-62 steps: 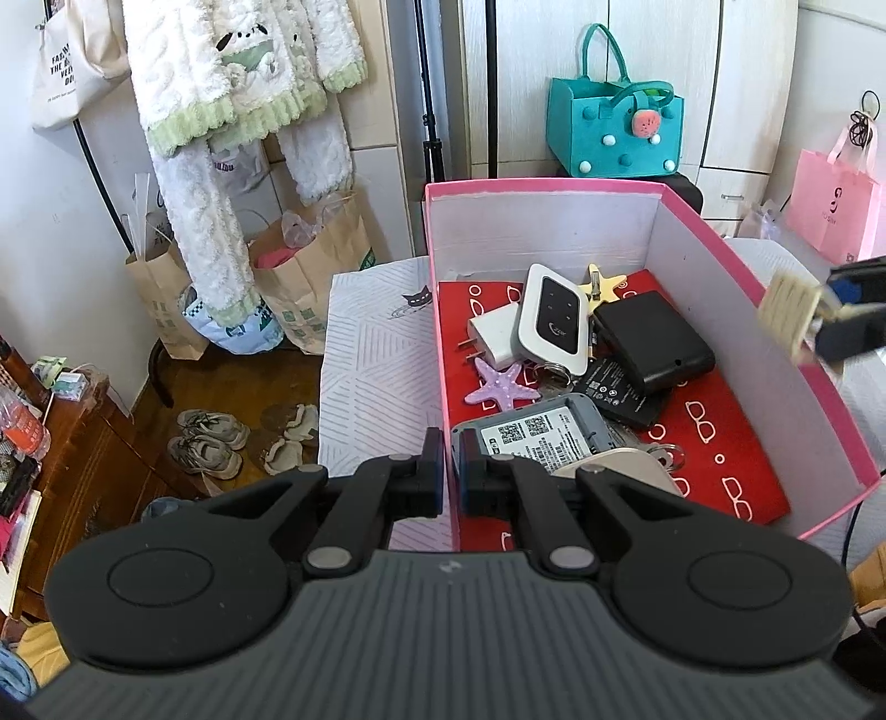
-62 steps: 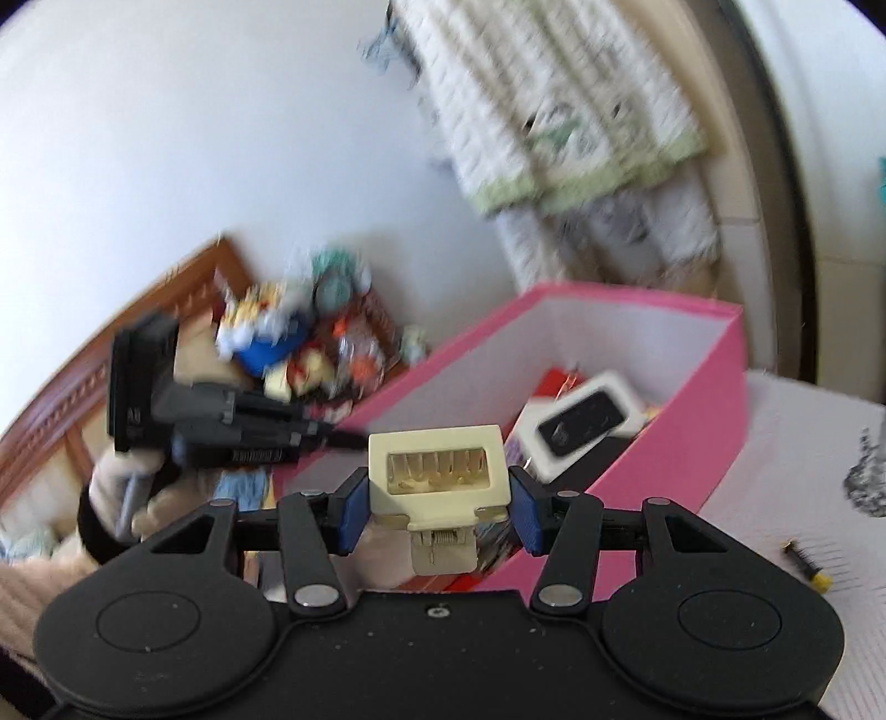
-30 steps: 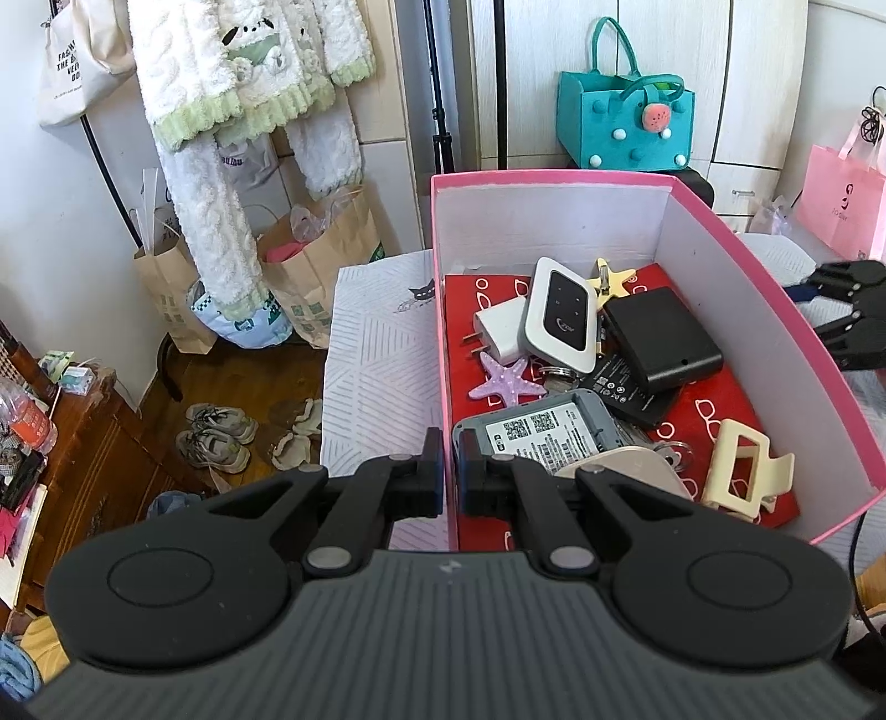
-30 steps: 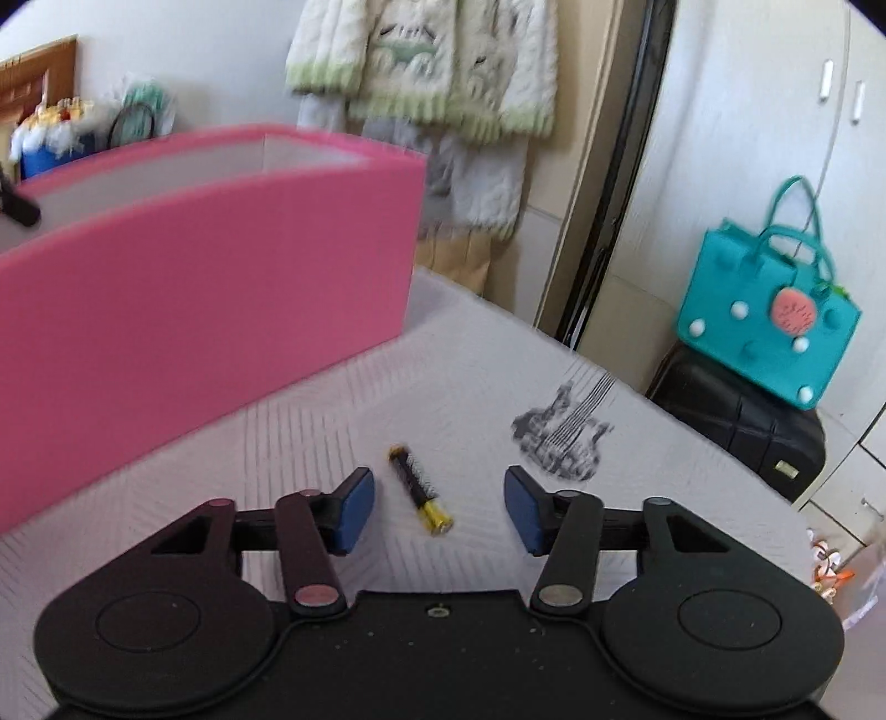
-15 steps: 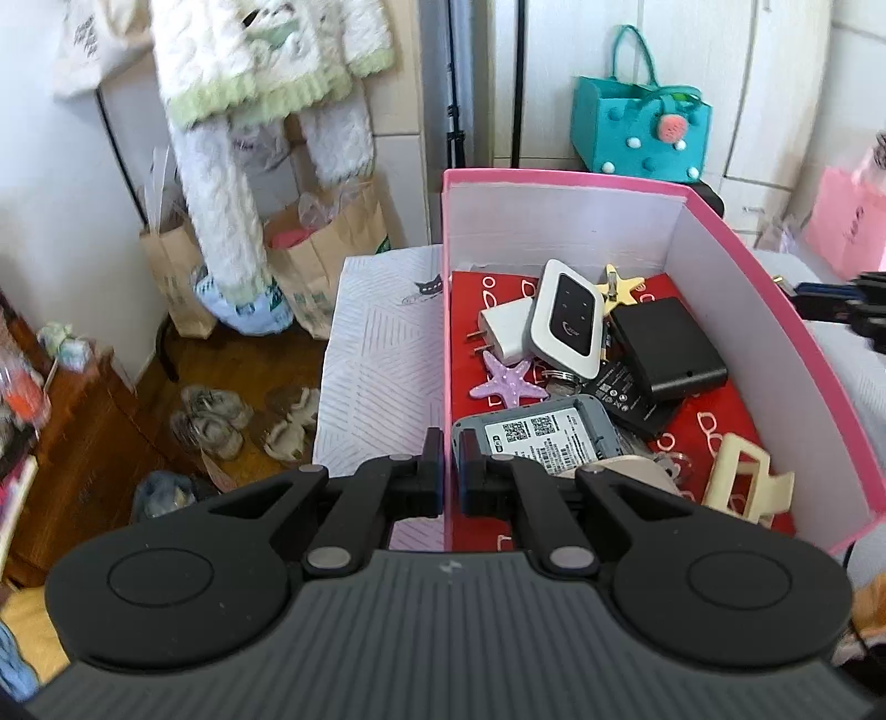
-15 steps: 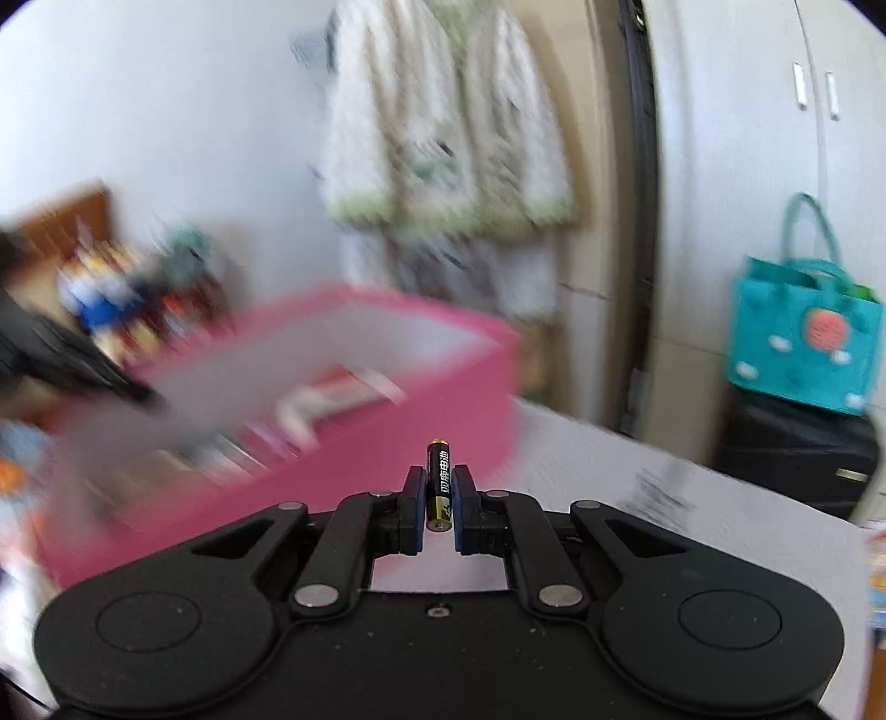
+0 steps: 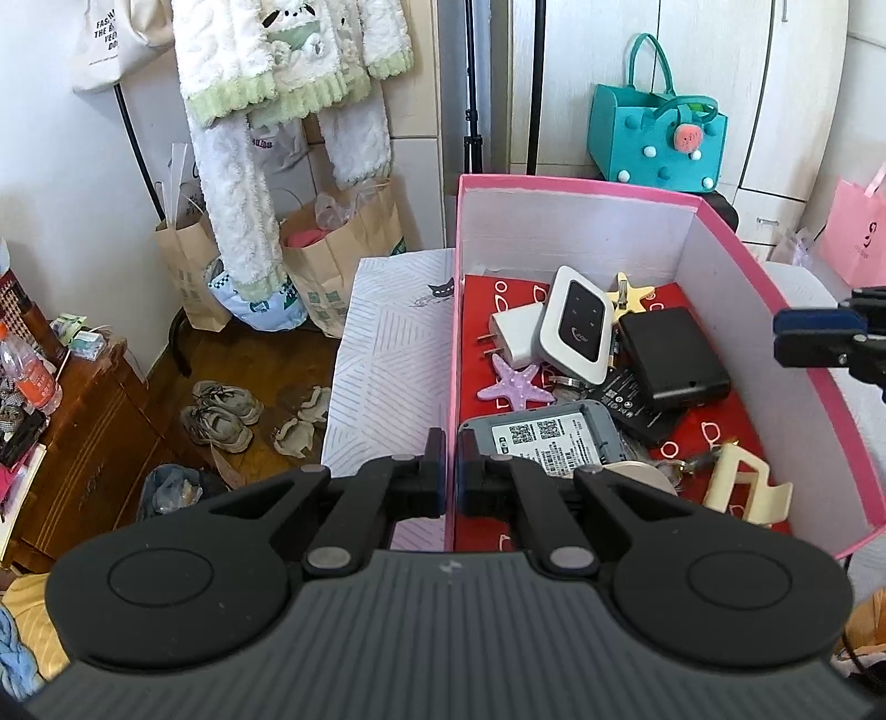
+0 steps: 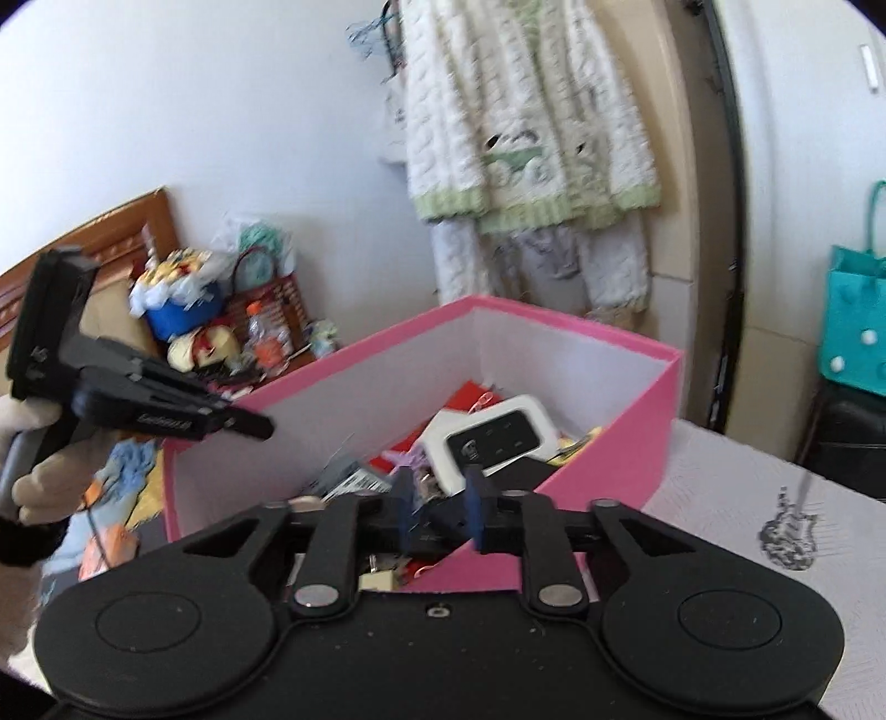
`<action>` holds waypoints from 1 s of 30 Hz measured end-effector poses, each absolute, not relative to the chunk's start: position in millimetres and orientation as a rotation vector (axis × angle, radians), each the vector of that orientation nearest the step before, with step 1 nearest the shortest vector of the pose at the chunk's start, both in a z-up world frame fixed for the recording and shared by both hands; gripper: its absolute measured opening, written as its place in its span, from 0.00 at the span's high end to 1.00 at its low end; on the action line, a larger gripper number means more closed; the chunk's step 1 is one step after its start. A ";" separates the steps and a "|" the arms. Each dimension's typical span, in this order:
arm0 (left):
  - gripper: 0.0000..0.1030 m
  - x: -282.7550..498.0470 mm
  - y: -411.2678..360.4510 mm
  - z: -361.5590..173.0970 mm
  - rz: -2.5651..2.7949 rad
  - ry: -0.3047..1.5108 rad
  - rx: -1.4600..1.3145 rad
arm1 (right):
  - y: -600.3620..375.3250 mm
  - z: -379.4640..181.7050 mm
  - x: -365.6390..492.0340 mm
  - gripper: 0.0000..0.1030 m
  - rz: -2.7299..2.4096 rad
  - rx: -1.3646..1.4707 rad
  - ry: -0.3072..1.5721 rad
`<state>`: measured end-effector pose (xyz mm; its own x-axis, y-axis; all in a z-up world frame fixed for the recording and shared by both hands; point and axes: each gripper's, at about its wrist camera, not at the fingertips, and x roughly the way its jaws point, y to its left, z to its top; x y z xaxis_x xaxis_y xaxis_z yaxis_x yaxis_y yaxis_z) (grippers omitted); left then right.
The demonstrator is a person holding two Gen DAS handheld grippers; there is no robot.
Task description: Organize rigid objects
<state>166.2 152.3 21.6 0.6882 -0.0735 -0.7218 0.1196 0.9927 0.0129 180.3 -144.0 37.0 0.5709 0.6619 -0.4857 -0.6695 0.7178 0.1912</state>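
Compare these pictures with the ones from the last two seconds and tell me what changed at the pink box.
The cream hair claw clip, then held in the right gripper, now lies in the pink box's near right corner. That gripper then picked a battery off the cloth; its jaws are now opening over the box with nothing visible between them. The left gripper stayed clamped on the box wall; the other contents kept their places.

- The white tote bag (image 7: pixel 113 41), upper left of the left wrist view, reads "FASH", "THE B", partly cut off.
- The grey device (image 7: pixel 545 437) carries QR codes; its print is unreadable.
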 end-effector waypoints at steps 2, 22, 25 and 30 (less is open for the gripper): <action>0.97 161.0 150.4 26.1 -0.102 0.791 0.065 | -153.5 41.2 177.7 0.72 0.767 0.020 0.553; 0.96 70.0 86.8 79.3 -0.176 0.517 0.039 | -183.5 78.4 76.2 0.44 0.625 0.071 0.400; 0.95 55.3 72.9 80.9 -0.196 0.504 0.063 | -185.3 84.9 59.2 0.42 0.611 0.052 0.378; 0.94 40.6 57.0 85.9 -0.232 0.517 0.088 | -185.7 94.1 44.8 0.34 0.548 0.009 0.367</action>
<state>40.6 57.0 85.9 0.8438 -0.1977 -0.4989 0.2422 0.9699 0.0253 44.8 -185.7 94.1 0.7900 0.5111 -0.3387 -0.5078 0.8550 0.1059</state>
